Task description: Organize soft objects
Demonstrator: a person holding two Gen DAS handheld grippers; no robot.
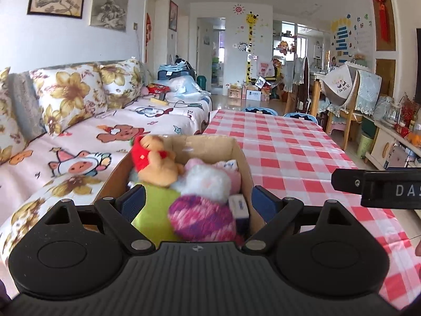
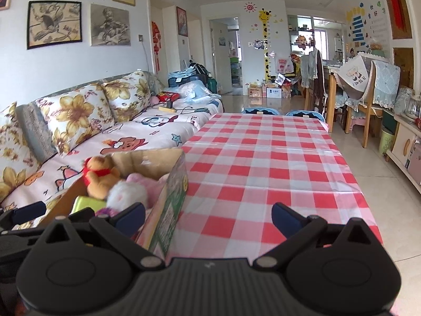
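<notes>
An open cardboard box (image 1: 238, 155) stands at the near left corner of the checked table. It holds an orange bear with a red hat (image 1: 158, 168), a white plush (image 1: 208, 181), a pink-purple knitted ball (image 1: 202, 221) and a lime-green toy (image 1: 155, 210). My left gripper (image 1: 198, 200) is spread wide at the box's near end, toys between its fingers, no pad pressing. My right gripper (image 2: 209, 217) is open to the right of the box (image 2: 171, 205), over the cloth. Its left finger (image 2: 131, 216) overlaps the box's right wall.
The red-and-white checked tablecloth (image 2: 263, 163) stretches ahead and to the right of the box. A sofa (image 2: 147, 129) with flowered cushions runs along the left side. Chairs (image 2: 368, 100) and a low cabinet (image 2: 405, 144) stand at the right, across a strip of tiled floor.
</notes>
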